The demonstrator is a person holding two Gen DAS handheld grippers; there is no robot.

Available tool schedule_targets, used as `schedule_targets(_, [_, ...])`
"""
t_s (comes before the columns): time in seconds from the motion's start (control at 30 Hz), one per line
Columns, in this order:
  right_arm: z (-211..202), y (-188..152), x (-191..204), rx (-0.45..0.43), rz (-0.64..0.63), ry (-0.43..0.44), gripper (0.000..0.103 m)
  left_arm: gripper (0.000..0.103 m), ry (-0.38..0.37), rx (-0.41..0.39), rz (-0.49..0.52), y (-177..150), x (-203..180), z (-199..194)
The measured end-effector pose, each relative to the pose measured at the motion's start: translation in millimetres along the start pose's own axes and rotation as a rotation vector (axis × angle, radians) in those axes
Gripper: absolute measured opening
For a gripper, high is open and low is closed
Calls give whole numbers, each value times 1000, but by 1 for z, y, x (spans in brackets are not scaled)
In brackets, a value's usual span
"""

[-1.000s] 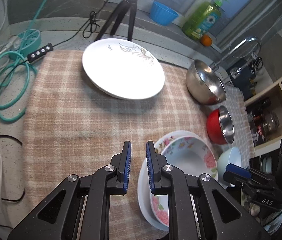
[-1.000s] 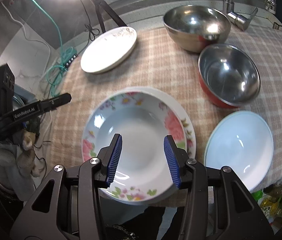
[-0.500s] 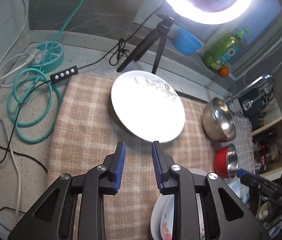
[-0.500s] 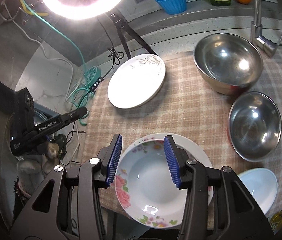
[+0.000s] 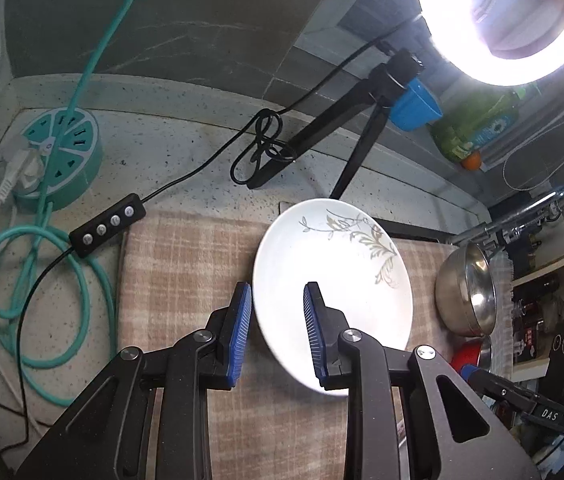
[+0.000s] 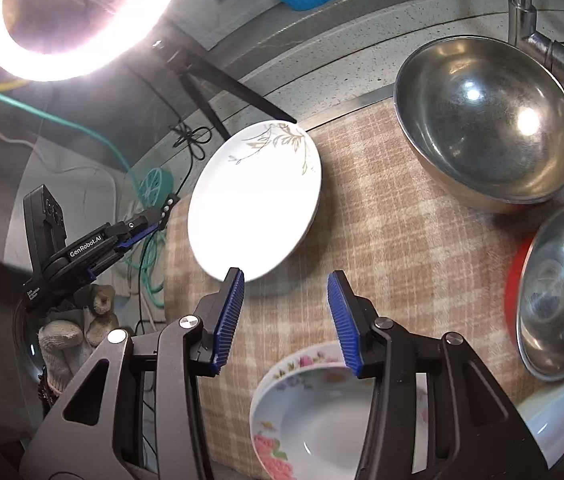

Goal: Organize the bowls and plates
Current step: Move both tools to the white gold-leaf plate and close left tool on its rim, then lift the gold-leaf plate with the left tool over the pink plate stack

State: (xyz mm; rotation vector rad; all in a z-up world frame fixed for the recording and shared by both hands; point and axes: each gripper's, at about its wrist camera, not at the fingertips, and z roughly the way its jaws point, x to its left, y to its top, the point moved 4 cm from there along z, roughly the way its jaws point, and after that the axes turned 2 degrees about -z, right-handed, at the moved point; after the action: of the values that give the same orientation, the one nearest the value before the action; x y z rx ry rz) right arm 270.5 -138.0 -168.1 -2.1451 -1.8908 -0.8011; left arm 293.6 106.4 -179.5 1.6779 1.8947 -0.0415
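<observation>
1. Jaws of the left gripper (image 5: pixel 276 330) are standing apart, empty, straddling the near rim of the white leaf-patterned plate (image 5: pixel 334 280) without pinching it.
2. The right gripper (image 6: pixel 286 316) is hanging spread, holding nothing, over the checked cloth (image 6: pixel 382 240).
3. The floral bowl (image 6: pixel 322 420) is lying below it, beside two steel bowls (image 6: pixel 486 120).

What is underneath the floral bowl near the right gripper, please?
The floral bowl sits in a white plate whose rim shows at its right side; both rest on the checked cloth. The right gripper hides part of them.
</observation>
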Motion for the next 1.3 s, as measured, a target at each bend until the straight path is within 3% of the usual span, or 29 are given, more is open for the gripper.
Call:
schedule_targets(0.27, [32,20,-3,20,17,-41,45,25,-16,54,13,27,6,34])
schedule_targets(0.5, [53,36,-7,26,41,-45,45,25,-23,89,11,30,8,53])
schedule_targets(0.63, [59,40,-4,30,33,-46,34,22,-23,98,14,29,10,59])
schedule_targets(0.9, [75,43,-10,54,50,-71,29,12,-30,102,30,29,8,64])
schedule_targets(1.03, [82,43,-9,61,51,-79,20,9,-28,99,32,30,9,64])
schedule_targets(1.3, [88,44,-13,72,49,-99,11,8,-29,94,45,31,8,64])
